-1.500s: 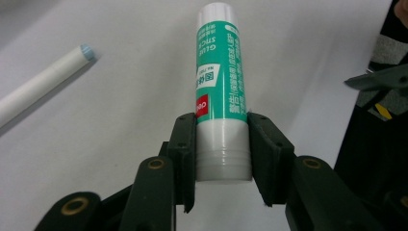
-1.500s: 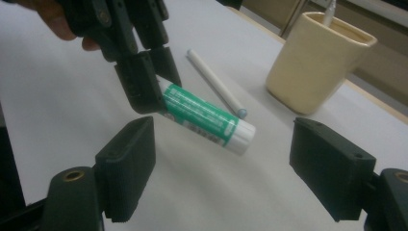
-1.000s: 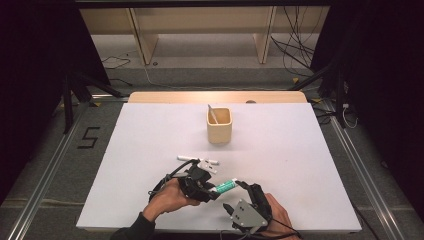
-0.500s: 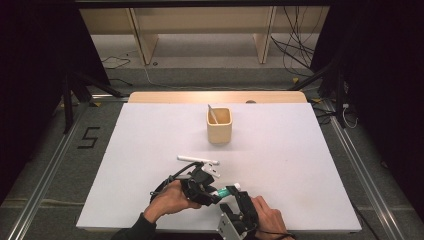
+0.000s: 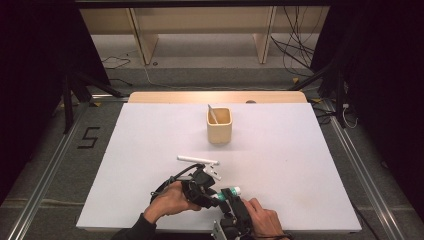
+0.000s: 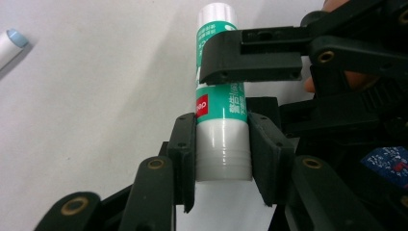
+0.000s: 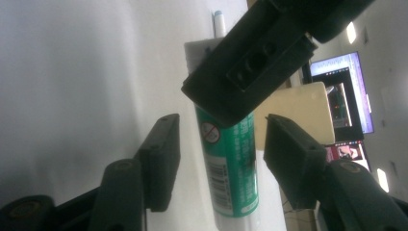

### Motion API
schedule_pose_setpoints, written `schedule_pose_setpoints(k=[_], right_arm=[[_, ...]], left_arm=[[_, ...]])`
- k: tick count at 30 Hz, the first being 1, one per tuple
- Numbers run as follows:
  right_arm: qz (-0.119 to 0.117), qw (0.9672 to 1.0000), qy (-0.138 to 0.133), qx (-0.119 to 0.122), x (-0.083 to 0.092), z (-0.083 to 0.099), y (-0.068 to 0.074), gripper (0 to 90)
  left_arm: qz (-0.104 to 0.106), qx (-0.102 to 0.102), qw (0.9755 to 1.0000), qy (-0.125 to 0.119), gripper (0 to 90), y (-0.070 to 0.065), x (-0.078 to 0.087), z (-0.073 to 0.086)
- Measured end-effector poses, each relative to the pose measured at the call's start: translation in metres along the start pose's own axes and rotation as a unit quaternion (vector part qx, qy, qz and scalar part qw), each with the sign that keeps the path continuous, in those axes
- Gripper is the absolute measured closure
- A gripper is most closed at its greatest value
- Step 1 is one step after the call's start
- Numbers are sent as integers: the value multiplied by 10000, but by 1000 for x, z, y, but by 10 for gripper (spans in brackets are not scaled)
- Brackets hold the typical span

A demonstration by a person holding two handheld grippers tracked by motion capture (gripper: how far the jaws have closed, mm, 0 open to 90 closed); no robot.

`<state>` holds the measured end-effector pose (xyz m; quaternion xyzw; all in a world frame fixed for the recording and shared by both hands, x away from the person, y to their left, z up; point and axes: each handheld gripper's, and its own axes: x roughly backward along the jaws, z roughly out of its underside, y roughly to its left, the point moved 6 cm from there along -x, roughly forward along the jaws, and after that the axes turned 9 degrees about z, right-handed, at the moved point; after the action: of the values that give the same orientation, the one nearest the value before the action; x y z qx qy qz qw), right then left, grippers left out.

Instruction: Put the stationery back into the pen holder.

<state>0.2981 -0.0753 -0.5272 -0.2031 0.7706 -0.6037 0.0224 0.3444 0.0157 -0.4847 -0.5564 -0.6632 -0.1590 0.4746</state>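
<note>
On table (image 5: 125,150), cup (image 5: 219,131) holding stick (image 5: 212,114)

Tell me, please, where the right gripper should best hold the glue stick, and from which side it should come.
On the green labelled body, near the free end. The left gripper already clamps the white cap end of the glue stick. The right gripper has been closing with the tube between its jaws, not yet touching. Come across the round tube, one jaw on each side.

A pen (image 5: 198,160) lies on the table (image 5: 300,165) between the cup (image 5: 219,126) and both tools.

Black tools (image 5: 216,196), brass screws, dark sleeve (image 5: 134,231)
</note>
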Motion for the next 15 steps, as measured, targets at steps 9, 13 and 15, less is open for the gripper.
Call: schedule_pose_setpoints(k=[9, 13, 15], right_arm=[[23, 10000, -44, 81, 0, -1, 1, 553], [32, 9998, -97, 178, 0, -2, 1, 577], [23, 9998, -92, 148, 1, -2, 2, 588]], left_arm=[[62, 5, 10000, 77, 649, 0, 0, 2], [97, -6, 9999, 123, 649, -1, -2, 2], [101, 6, 9999, 125, 650, -1, -3, 2]])
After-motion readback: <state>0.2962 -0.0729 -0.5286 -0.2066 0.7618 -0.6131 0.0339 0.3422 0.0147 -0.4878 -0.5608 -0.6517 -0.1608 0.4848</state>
